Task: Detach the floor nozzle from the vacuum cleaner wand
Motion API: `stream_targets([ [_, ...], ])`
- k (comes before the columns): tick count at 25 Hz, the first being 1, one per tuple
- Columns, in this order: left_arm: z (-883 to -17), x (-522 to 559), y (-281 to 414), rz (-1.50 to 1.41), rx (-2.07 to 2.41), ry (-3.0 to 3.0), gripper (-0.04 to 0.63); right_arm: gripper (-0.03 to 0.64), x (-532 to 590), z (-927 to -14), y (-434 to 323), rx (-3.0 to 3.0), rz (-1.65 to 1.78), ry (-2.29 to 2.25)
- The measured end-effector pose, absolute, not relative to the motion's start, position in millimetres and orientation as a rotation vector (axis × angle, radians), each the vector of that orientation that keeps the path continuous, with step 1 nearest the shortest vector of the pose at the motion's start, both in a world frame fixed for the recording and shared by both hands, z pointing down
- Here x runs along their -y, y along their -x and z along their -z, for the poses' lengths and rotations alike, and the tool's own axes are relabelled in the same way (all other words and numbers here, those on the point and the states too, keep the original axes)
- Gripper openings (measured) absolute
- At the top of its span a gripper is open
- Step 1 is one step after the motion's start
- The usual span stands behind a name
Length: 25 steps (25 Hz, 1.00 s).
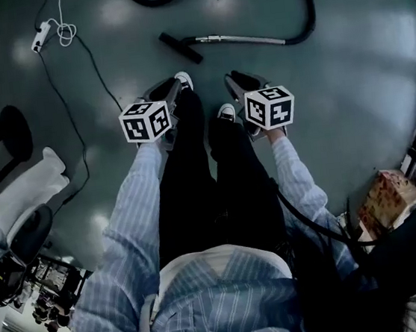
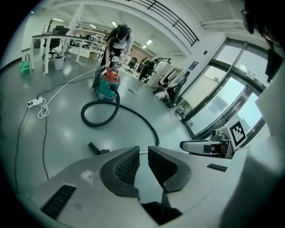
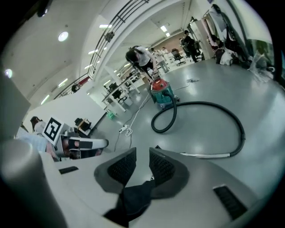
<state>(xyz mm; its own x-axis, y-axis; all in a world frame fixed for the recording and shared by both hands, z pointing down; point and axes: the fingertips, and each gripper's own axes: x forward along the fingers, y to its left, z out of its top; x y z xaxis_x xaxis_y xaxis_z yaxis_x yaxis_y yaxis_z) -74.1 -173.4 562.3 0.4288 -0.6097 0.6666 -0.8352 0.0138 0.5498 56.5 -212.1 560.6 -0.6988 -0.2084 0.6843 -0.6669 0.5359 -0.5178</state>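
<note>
In the head view the left claw [image 1: 172, 91] and the right claw [image 1: 234, 83] are held over the person's shoes [image 1: 225, 111]. Both point toward twelve o'clock and touch nothing. At twelve o'clock on the grey floor [image 1: 363, 82] lies the floor nozzle [image 1: 180, 47], joined to the metal wand [image 1: 241, 39], which runs toward three o'clock into the black hose [image 1: 307, 6]. In the left gripper view the left claw's jaws stand only a narrow slit apart, released and empty. The nozzle lies on the floor at nine o'clock of them, well apart. In the right gripper view the right claw's jaws are likewise slightly parted and grasp nothing. The wand lies at three o'clock and the green vacuum cleaner [image 3: 162, 95] near twelve.
</note>
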Motion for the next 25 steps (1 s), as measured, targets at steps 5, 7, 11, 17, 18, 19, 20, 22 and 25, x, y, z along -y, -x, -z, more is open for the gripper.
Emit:
stream_targets([
  [5, -685, 197, 83, -0.378, 1.151, -1.638, 0.104, 0.077, 239, -669, -44, 2.207, -0.851, -0.647],
  [7, -730, 208, 90, -0.41, 1.124, -1.624, 0.104, 0.077, 249, -715, -40, 2.192, -0.821, -0.648],
  [11, -805, 229, 102, -0.445, 1.083, -1.607, 0.104, 0.077, 268, -792, -31, 2.16, -0.798, -0.656],
  [17, -900, 251, 110, -0.481, 1.036, -1.551, 0.127, 0.085, 294, -888, -19, 2.098, -0.714, -0.563],
  [18, -916, 254, 111, -0.483, 1.033, -1.535, 0.138, 0.102, 296, -906, -17, 2.087, -0.674, -0.524],
  [19, -933, 255, 113, -0.487, 1.031, -1.52, 0.148, 0.122, 298, -922, -15, 2.08, -0.626, -0.484],
  [20, -948, 256, 115, -0.491, 1.028, -1.503, 0.158, 0.138, 299, -938, -12, 2.074, -0.578, -0.444],
  [22, -975, 256, 121, -0.498, 1.022, -1.469, 0.176, 0.168, 302, -963, -5, 2.063, -0.489, -0.374],
  [25, -1011, 256, 134, -0.509, 1.024, -1.434, 0.189, 0.188, 307, -999, 5, 2.049, -0.38, -0.317],
])
